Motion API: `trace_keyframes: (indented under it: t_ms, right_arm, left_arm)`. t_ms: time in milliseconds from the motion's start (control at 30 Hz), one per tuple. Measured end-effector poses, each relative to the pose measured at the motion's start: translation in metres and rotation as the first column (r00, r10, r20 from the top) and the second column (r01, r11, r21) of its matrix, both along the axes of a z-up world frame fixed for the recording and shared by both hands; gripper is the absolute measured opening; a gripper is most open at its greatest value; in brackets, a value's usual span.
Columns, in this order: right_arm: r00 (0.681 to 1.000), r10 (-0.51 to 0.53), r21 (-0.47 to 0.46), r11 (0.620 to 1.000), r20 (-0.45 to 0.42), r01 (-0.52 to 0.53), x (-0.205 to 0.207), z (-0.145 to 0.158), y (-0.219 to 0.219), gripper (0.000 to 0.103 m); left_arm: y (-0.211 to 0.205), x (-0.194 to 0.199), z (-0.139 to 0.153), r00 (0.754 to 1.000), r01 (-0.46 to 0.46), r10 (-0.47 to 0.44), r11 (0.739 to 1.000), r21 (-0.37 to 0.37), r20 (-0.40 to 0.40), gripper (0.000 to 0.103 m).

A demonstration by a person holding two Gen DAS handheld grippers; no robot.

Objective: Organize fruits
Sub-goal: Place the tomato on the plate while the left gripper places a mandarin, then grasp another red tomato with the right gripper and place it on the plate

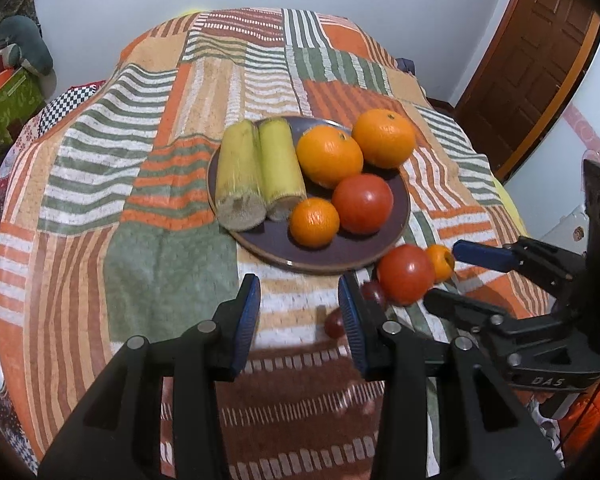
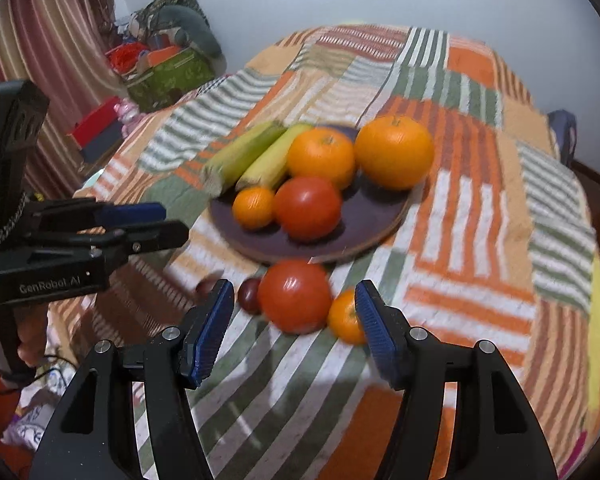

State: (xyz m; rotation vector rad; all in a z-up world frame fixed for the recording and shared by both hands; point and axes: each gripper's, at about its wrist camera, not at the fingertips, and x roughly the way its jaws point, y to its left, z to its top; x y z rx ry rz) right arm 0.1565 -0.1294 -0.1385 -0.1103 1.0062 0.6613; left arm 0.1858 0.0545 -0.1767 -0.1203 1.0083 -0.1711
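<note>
A dark plate (image 1: 340, 254) (image 2: 364, 220) holds two corn pieces (image 1: 240, 176) (image 2: 240, 160), two big oranges (image 1: 330, 156) (image 2: 394, 152), a small orange (image 1: 314, 222) (image 2: 254, 207) and a tomato (image 1: 362, 203) (image 2: 308, 208). On the cloth in front of the plate lie a loose tomato (image 1: 405, 274) (image 2: 295, 296), a small orange (image 1: 441, 262) (image 2: 346, 316) and two dark cherry tomatoes (image 1: 374, 292) (image 2: 249, 295). My left gripper (image 1: 298, 316) is open and empty, short of the plate. My right gripper (image 2: 294, 328) is open, its fingers on either side of the loose tomato and small orange.
The striped patchwork cloth (image 1: 160, 240) (image 2: 480, 220) covers the table and falls off at the edges. The right gripper shows in the left wrist view (image 1: 460, 276); the left gripper shows in the right wrist view (image 2: 156, 224). Boxes and clutter (image 2: 168, 72) stand at the far left. A brown door (image 1: 532, 60) is at the right.
</note>
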Motion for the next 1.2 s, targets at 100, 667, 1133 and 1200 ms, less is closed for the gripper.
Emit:
trace_keyframes:
  t_ms: [100, 667, 1133, 1200]
  right_arm:
    - [1.000, -0.002, 0.003, 1.000, -0.006, 0.002, 0.001, -0.004, 0.001, 0.059]
    - [0.996, 0.072, -0.055, 0.996, 0.054, -0.069, 0.010, -0.004, 0.019, 0.043]
    - [0.996, 0.077, -0.072, 0.995, 0.050, -0.073, 0.011, -0.013, 0.017, 0.043]
    - [0.996, 0.068, -0.056, 0.996, 0.050, -0.065, 0.011, -0.012, 0.015, 0.042]
  left_arm:
    - [-0.004, -0.005, -0.002, 1.000, 0.012, -0.011, 1.000, 0.004, -0.011, 0.040]
    - [-0.022, -0.011, -0.025, 0.995, 0.060, -0.060, 0.998, -0.008, -0.075, 0.040]
    - [-0.033, 0.004, -0.039, 0.993, 0.088, -0.088, 0.996, -0.002, -0.080, 0.037]
    - [-0.034, 0.007, -0.041, 0.992, 0.093, -0.092, 0.996, 0.008, -0.082, 0.023]
